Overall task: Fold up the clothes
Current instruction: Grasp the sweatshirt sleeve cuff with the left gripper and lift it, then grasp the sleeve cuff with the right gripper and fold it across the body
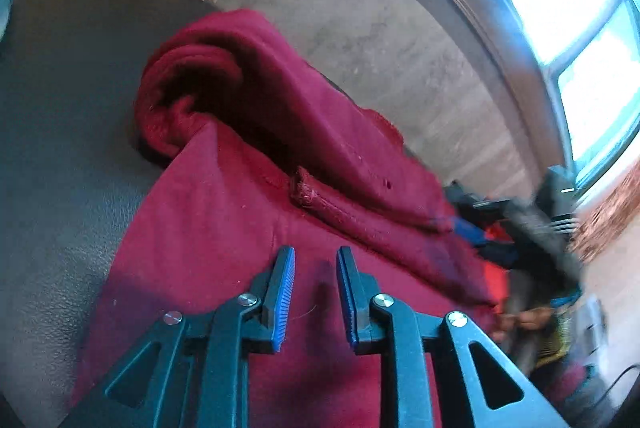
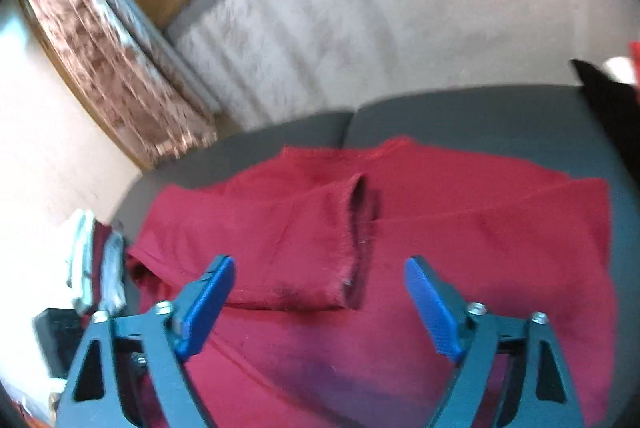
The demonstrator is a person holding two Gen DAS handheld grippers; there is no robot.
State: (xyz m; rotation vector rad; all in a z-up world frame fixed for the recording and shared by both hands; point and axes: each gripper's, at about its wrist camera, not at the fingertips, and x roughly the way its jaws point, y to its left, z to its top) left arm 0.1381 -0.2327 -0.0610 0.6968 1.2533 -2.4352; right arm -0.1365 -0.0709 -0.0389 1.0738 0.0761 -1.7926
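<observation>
- 2 blue pads (image 1: 285,292) on the left gripper (image 1: 316,294) stand a little apart, with nothing between them. It hangs just over the flat part of the red top (image 1: 208,228), likely getting ready to pinch the cloth.
- 2 blue pads (image 2: 208,304) on the right gripper (image 2: 320,308) stand wide apart and hold nothing. They sit over the near part of the same red top (image 2: 460,228).
- 1 sleeve (image 2: 280,236) is laid across the body of the top, so its open cuff (image 2: 360,228) ends near the middle. That looks like a first fold already done.
- 1 thick roll of red cloth (image 1: 224,79) sits at the far end in the left view. It may be a hood or a bunched edge; the picture is too blurry to tell.
- All of the top rests on a grey cushion (image 2: 460,111), which gives a flat place to fold.
- Some other clothes (image 2: 100,256) lie at the left side, apart from the top.
</observation>
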